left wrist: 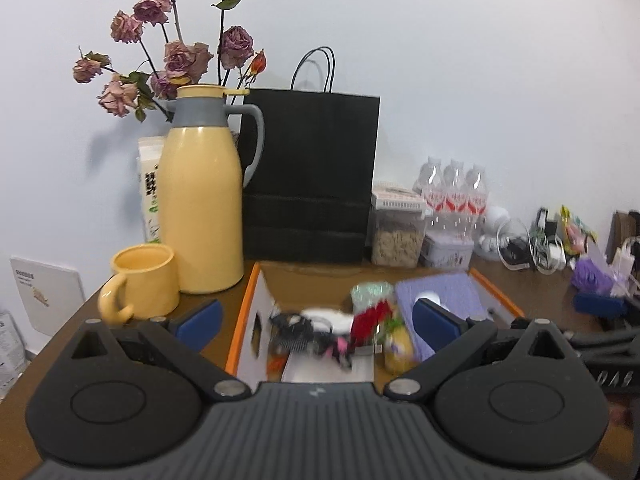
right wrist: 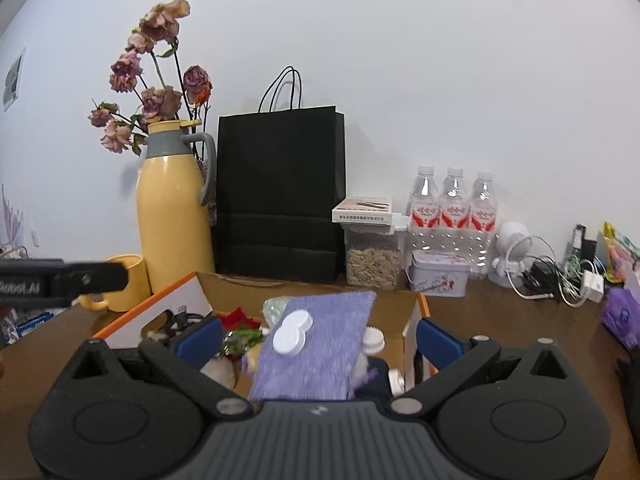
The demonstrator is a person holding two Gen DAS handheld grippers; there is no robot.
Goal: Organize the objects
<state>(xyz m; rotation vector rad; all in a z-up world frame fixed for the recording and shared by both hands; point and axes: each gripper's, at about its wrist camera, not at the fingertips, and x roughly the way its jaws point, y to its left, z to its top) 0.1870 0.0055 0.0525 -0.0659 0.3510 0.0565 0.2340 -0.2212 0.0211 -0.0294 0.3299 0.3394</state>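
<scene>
Brown tabletop (right wrist: 500, 320) against a pale wall carries an orange-edged cardboard box (right wrist: 160, 308) at lower centre in both views, packed with small items. From the left wrist camera, the left gripper (left wrist: 316, 324) hovers low in the frame with its blue pads spread wide and nothing between them; the box's open top sits just beyond and between the fingers, showing a blurred black tangle (left wrist: 300, 332), a red item (left wrist: 370, 318) and a purple cloth (left wrist: 444, 292). From the right wrist camera, the right gripper (right wrist: 318, 340) is likewise wide apart and holds nothing; the purple cloth (right wrist: 316, 344) lies tilted between its fingers inside the box, with a white plastic piece (right wrist: 292, 332) resting on it. The left gripper's black arm (right wrist: 64, 280) enters at middle left of that view. Behind the box stand a yellow jug (left wrist: 200, 200) holding dried roses (left wrist: 180, 52), a yellow mug (left wrist: 144, 286), a black paper bag (left wrist: 312, 176), a clear jar (right wrist: 374, 256) and three water bottles (right wrist: 454, 208). Cables (right wrist: 548, 276) lie at right.
</scene>
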